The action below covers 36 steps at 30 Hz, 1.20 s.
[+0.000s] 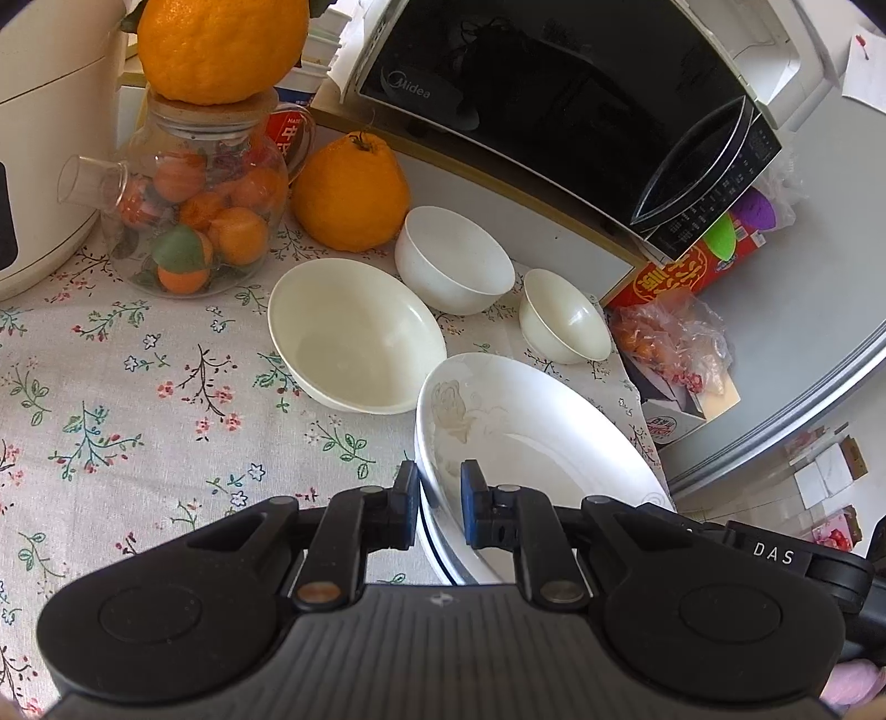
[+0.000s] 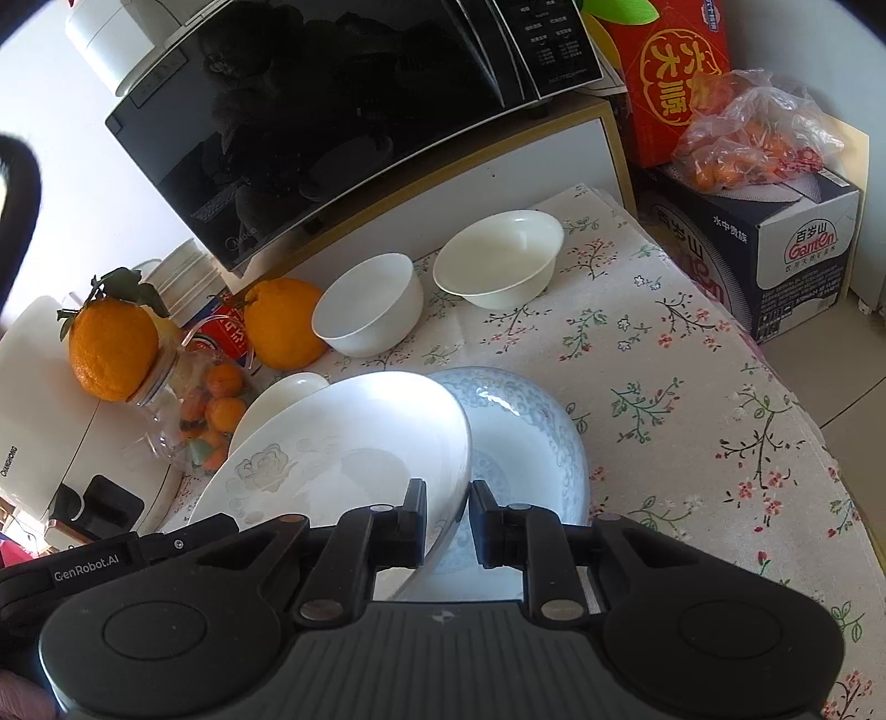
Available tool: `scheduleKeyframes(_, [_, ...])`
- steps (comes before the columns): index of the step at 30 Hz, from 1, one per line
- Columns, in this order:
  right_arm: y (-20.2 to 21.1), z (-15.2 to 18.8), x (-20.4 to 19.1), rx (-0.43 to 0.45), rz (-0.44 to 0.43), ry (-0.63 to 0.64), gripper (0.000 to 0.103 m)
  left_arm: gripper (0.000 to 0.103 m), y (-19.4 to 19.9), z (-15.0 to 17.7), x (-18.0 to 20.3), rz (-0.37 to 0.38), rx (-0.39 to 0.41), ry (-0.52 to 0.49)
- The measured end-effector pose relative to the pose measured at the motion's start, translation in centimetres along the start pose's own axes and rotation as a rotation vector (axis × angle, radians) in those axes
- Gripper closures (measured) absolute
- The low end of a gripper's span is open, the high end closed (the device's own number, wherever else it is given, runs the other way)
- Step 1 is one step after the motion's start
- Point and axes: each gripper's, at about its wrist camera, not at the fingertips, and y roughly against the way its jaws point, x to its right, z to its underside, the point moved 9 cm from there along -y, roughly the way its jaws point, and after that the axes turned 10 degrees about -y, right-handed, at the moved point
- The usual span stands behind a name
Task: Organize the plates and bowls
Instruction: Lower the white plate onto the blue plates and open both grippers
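Observation:
A white plate with a faint flower print (image 1: pixel 531 432) (image 2: pixel 354 443) is held between both grippers, one on each side of its rim. My left gripper (image 1: pixel 439 498) is shut on its left rim. My right gripper (image 2: pixel 448 515) is shut on its right rim and holds it tilted over a blue-patterned plate (image 2: pixel 526 437) on the floral tablecloth (image 1: pixel 138 399). Three white bowls stand behind: a wide one (image 1: pixel 354 338) (image 2: pixel 288 387), a deep one (image 1: pixel 454 260) (image 2: pixel 368 304) and a small one (image 1: pixel 565 315) (image 2: pixel 498 260).
A glass teapot of small oranges (image 1: pixel 194 210) with a big orange on top (image 1: pixel 221 44) and another orange (image 1: pixel 349 194) stand at the back left. A black microwave (image 1: pixel 554 99) is behind the bowls. Boxes and a bag of fruit (image 2: pixel 747 138) sit off the table's right edge.

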Motion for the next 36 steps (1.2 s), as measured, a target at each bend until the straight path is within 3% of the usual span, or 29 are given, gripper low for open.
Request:
scheduleKeyframes(12, [-1.2,-0.1,2.1,-0.006,0.067,-0.021,0.087,0.090,-2.7,1.1,1.3,-0.091,-0.031,-0.100])
scheduleKeyframes(36, [-2.3,0.5,2.6,0.000,0.146,0.030,0.087,0.090,-3.9,1.4,1.8,-0.158,0.018,-0.186])
